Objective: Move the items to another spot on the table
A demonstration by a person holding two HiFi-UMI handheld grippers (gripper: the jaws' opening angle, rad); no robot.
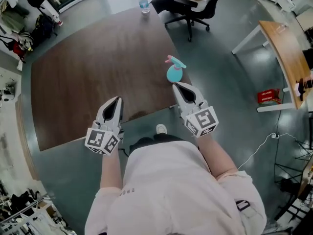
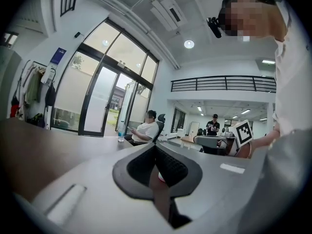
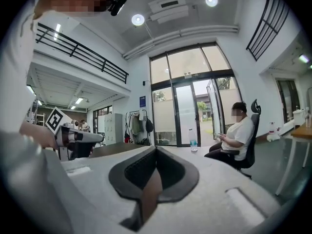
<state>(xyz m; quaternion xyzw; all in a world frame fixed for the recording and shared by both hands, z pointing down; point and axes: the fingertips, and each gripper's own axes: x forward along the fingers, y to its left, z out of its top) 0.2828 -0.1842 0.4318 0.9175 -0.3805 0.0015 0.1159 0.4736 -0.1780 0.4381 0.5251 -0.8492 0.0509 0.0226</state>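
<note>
A teal spray bottle (image 1: 174, 72) with a pink trigger stands near the right front edge of the dark brown table (image 1: 88, 77). A clear water bottle (image 1: 143, 3) (image 2: 121, 131) (image 3: 193, 141) stands at the table's far edge. My right gripper (image 1: 178, 86) (image 3: 156, 149) hovers over the front edge, its tip just short of the spray bottle, jaws shut with nothing between them. My left gripper (image 1: 116, 101) (image 2: 156, 147) hangs over the front edge further left, jaws together and empty. Each gripper view shows the other gripper off to the side.
A person sits in an office chair (image 1: 190, 6) just beyond the table's far right corner. A light wooden desk (image 1: 288, 58) and a red box (image 1: 268, 97) on the floor lie to the right. Coats and bags fill the far left corner.
</note>
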